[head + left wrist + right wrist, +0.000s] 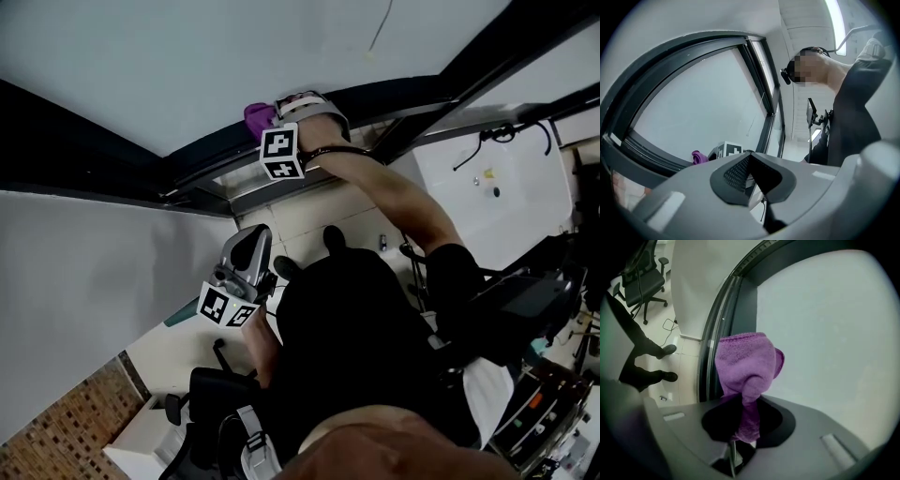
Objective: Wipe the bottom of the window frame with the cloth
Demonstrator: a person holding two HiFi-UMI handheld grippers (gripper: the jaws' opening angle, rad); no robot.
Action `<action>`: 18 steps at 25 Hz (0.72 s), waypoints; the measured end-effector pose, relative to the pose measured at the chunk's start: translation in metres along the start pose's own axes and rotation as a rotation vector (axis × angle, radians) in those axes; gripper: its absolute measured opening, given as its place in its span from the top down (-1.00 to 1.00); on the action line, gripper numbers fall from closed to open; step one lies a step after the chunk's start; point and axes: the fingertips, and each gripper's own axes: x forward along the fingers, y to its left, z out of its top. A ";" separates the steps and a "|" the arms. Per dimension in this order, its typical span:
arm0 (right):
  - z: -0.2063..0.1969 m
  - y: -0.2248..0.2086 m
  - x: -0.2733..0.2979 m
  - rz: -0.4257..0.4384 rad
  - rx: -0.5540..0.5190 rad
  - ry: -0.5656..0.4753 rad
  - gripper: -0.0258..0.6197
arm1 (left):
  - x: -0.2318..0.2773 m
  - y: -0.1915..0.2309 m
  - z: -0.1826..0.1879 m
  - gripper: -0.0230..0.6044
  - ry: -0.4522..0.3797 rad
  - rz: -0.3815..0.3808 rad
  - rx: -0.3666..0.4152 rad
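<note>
- My right gripper point(743, 416) clamps the purple cloth point(746, 363); the cloth sits at the dark window frame point(740, 305), beside the glass.
- My left gripper point(750, 164) is closed on nothing, well apart from the frame.

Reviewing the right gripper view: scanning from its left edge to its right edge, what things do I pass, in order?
In order: black wheeled office chair → dark metal window frame → purple terry cloth → pale window glass.
</note>
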 end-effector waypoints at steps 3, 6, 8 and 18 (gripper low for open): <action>-0.002 -0.003 -0.014 0.121 0.047 -0.084 0.73 | -0.004 0.000 0.002 0.92 -0.012 0.015 0.006; -0.020 -0.027 -0.030 0.151 0.033 -0.092 0.73 | -0.011 0.008 0.006 0.92 -0.029 0.036 0.008; -0.034 -0.027 -0.020 0.173 -0.023 -0.043 0.73 | -0.012 0.009 0.006 0.92 -0.041 0.040 0.003; -0.035 0.009 -0.060 0.410 -0.175 -0.131 0.73 | -0.023 0.012 0.009 0.92 -0.058 0.046 0.009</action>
